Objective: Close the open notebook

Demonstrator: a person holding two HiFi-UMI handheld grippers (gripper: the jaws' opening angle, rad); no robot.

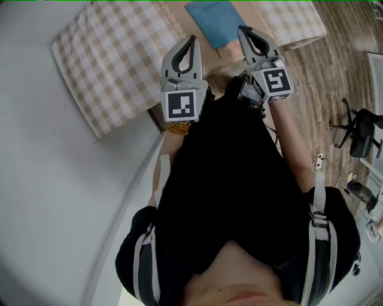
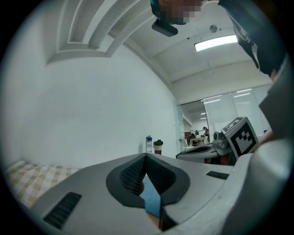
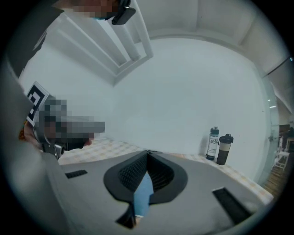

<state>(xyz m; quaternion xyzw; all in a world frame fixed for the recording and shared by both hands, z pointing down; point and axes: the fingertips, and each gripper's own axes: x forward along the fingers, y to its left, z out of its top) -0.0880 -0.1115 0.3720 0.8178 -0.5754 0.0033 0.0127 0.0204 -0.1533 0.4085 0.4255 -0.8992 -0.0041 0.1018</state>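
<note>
Closest to the lens: black top (image 1: 233,197) with grey shoulder straps (image 1: 317,203), filling the lower half of the head view. Containers first: teal-capped bottle (image 3: 213,143) and dark tumbler (image 3: 223,149) side by side against the white wall (image 3: 183,92), both capped, contents anyone's guess. Hard to make out: far edge of the blue notebook (image 1: 215,21) cut off by the frame, near corner tucked behind the right gripper (image 1: 242,30), no telling whether touching. Otherwise lying flat on the brown surface (image 1: 175,9) between stretches of checked cloth (image 1: 119,60), blue cover up, no pages showing, looks closed already. Left gripper (image 1: 192,39) clenched tight on nothing, right one same, just a sliver of blue visible behind each pair of jaws.
</note>
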